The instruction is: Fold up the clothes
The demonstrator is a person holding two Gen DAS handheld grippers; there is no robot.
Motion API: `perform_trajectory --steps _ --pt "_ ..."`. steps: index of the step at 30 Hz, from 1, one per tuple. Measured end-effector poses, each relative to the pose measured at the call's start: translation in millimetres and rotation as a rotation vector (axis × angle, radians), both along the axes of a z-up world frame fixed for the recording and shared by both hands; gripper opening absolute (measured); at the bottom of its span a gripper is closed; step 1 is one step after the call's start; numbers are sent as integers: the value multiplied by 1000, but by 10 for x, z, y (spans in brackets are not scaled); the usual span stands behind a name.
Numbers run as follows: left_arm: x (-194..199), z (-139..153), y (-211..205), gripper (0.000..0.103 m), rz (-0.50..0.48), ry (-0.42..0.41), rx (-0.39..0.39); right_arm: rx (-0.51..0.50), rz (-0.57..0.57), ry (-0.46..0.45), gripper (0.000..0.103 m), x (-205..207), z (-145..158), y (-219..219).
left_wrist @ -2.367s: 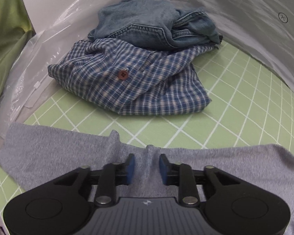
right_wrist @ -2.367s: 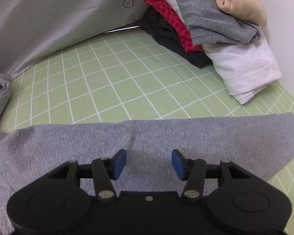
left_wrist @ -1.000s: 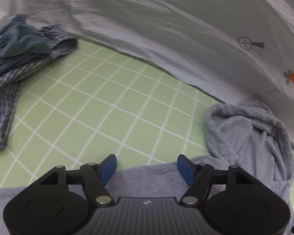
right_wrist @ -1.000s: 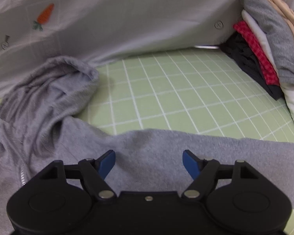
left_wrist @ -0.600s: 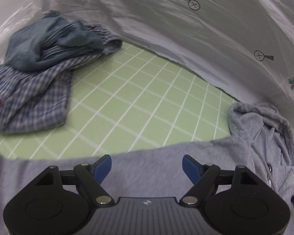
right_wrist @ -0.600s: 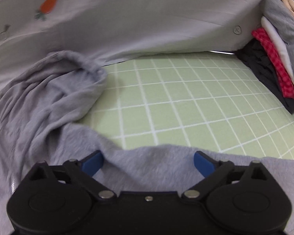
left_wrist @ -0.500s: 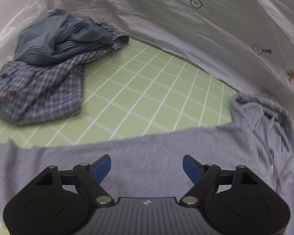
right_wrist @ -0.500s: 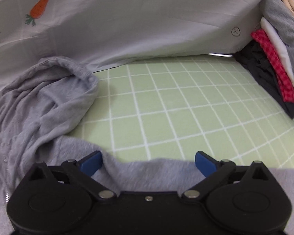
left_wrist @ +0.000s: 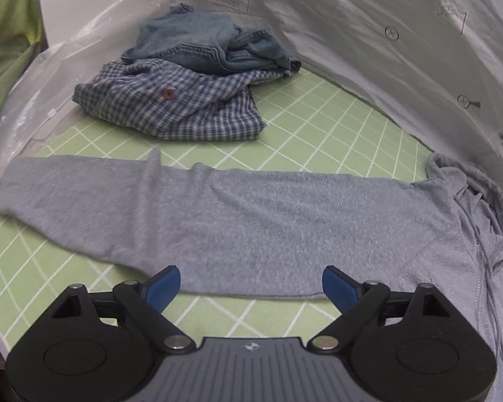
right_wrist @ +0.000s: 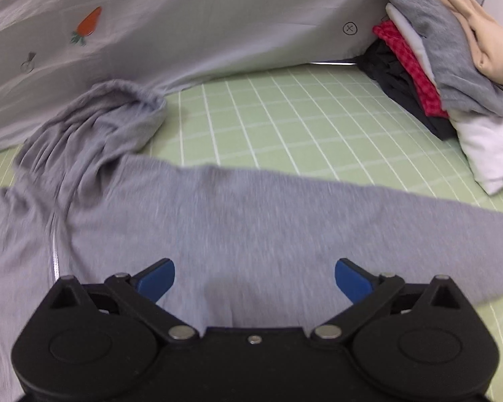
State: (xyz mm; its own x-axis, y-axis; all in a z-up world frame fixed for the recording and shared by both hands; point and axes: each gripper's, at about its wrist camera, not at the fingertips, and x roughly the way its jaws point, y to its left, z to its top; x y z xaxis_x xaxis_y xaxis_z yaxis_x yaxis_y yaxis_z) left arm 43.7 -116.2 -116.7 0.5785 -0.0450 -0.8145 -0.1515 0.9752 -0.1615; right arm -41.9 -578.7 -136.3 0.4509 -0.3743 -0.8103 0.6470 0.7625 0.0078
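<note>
- The left gripper [left_wrist: 250, 284], which 2.4 s ago had its blue pads nearly pinched together over grey cloth, now stands with its jaws spread wide and nothing between them.
- The right gripper [right_wrist: 255, 278] has also opened further and holds nothing.
- Both have drawn back, so the views now take in far more of the garment; my reading is that the sleeves have just been let go after being laid out, and a fold inward could follow.
- The grey zip-front hooded sweatshirt [left_wrist: 285, 227] lies flat across the middle of the green gridded mat [left_wrist: 318, 124], one sleeve reaching to the left edge of the left view, the other to the right edge of the right view.
- Its hood [right_wrist: 100, 124] is bunched against the pale printed sheet [right_wrist: 218, 16] at left centre of the right view.
- A crumpled blue checked shirt [left_wrist: 177, 107] sits upper left; a stack of folded clothes [right_wrist: 452, 67] upper right.
</note>
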Motion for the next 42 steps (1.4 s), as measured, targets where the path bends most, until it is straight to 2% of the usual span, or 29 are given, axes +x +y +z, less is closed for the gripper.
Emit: perform_trajectory --steps 5,10,20,28,33,37,42 --pt "-149 1 213 96 -41 -6 -10 22 -31 -70 103 -371 65 325" --pt "-161 -64 546 96 -79 11 21 14 -32 -66 103 -594 62 788" --pt "237 -127 1569 96 -13 0 41 46 -123 -66 103 -665 -86 1602" --pt "535 -342 2208 96 87 47 104 44 -89 -29 103 -512 -116 2069" --pt "585 -470 2385 96 110 81 127 20 -69 -1 103 -407 -87 2203" --pt "566 -510 2346 96 69 71 183 13 -57 11 103 -334 -59 2258" --pt "525 -524 2371 97 57 42 184 12 -44 16 103 -276 -53 2318"
